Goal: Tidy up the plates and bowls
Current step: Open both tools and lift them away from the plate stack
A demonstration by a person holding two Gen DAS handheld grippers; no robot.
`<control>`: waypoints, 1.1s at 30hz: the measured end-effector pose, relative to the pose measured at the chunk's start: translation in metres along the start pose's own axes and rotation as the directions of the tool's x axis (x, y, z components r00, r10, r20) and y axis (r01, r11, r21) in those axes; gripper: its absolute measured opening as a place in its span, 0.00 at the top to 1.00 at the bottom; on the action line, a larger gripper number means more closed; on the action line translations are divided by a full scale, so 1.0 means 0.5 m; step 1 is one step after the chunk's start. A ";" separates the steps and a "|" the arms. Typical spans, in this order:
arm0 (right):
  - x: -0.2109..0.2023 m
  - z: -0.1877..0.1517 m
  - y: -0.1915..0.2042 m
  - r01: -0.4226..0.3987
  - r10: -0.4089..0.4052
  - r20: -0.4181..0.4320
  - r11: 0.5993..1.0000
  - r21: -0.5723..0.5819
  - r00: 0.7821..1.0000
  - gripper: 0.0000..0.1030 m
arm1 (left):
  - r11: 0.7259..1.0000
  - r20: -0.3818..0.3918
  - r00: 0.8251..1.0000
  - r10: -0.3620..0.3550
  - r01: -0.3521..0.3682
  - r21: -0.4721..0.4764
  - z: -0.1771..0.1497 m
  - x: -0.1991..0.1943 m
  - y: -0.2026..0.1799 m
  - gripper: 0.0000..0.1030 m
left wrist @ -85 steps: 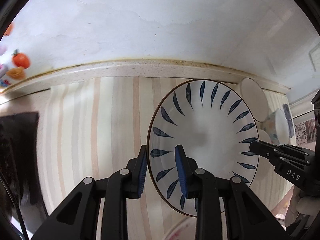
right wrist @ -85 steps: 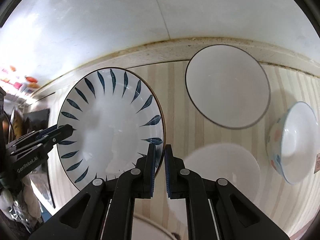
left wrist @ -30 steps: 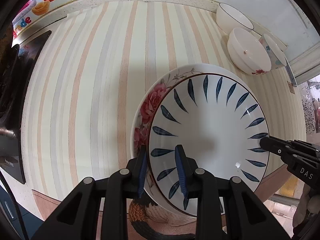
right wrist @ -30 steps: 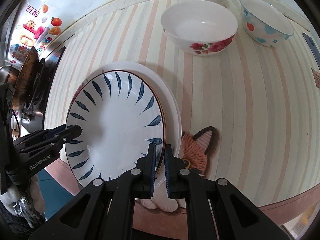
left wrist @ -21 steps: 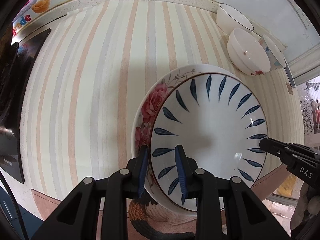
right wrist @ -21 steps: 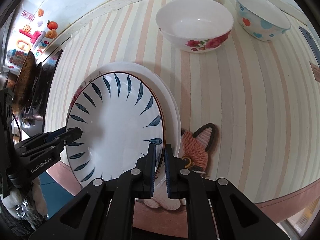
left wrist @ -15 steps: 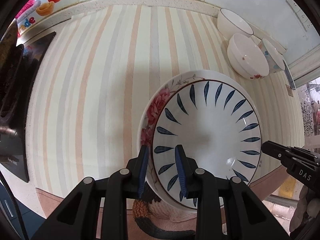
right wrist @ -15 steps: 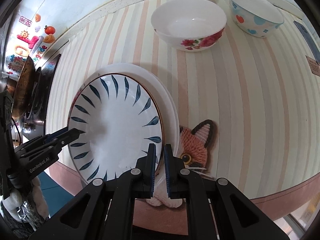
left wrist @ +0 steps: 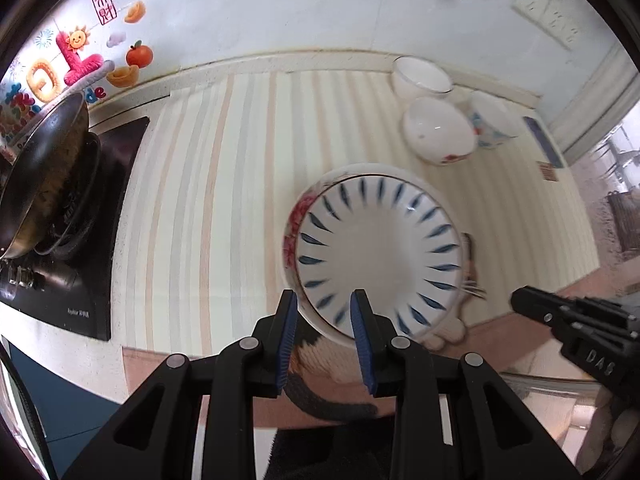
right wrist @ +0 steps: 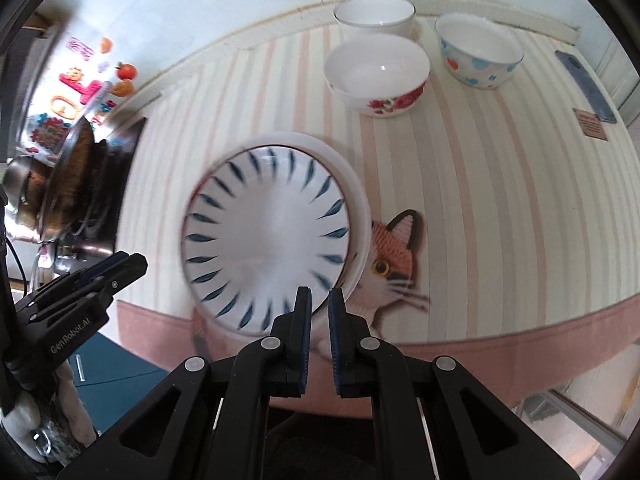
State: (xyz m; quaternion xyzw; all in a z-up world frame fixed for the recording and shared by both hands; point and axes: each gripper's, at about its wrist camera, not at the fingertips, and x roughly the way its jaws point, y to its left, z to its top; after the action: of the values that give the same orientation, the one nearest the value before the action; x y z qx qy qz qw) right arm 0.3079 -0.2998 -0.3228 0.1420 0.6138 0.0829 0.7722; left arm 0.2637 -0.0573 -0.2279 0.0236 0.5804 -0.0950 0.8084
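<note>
A white plate with blue leaf marks (left wrist: pixel 380 256) (right wrist: pixel 268 240) lies on a larger white plate with red flowers (left wrist: pixel 296 224) (right wrist: pixel 358 204), on the striped counter. Both plates look blurred. My left gripper (left wrist: pixel 324 312) hangs above the stack's near left rim, its blue pads a narrow gap apart with nothing between them. Over the near right rim hovers my right gripper (right wrist: pixel 320 304), shut and empty. Each gripper shows at the edge of the other's view. Three bowls stand at the back right: a plain white one (right wrist: pixel 374 12), a red-flowered one (right wrist: pixel 376 72) and a dotted one (right wrist: pixel 480 52).
A cat-shaped knitted mat (right wrist: pixel 396 256) lies under the plates near the counter's front edge. A wok on a black stove (left wrist: pixel 40 168) fills the left side. A phone (right wrist: pixel 584 84) lies at the far right. Bare striped counter (left wrist: pixel 220 200) lies between stove and plates.
Both grippers have let go of the blue-leaf plate and risen away from it. The plate now rests on the flowered plate and looks smaller in both views.
</note>
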 end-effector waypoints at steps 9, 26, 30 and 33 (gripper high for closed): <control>-0.164 -0.096 0.057 -0.038 0.040 0.097 0.999 -0.018 0.994 0.90 | 0.999 0.070 0.997 -0.040 0.039 0.028 -0.033 -0.130 -0.021 0.76; -0.321 -0.160 0.096 -0.133 0.144 0.165 0.988 -0.076 0.976 0.85 | 0.997 0.089 0.993 -0.077 0.075 0.024 -0.046 -0.180 -0.073 0.72; -0.282 -0.119 0.035 -0.201 0.201 0.126 0.979 -0.016 0.971 0.57 | 0.998 0.080 0.995 -0.060 0.063 -0.032 0.006 -0.129 -0.085 0.71; -0.254 -0.080 -0.013 -0.210 0.207 0.114 0.977 0.015 0.972 0.57 | 0.995 0.066 0.997 -0.051 0.056 -0.083 0.057 -0.082 -0.096 0.71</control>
State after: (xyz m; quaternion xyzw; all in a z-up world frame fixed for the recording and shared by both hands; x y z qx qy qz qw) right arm 0.2389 -0.3396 -0.2156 0.2207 0.5523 0.1472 0.7903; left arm 0.2690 -0.1035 -0.1766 -0.0294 0.5583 -0.0925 0.8239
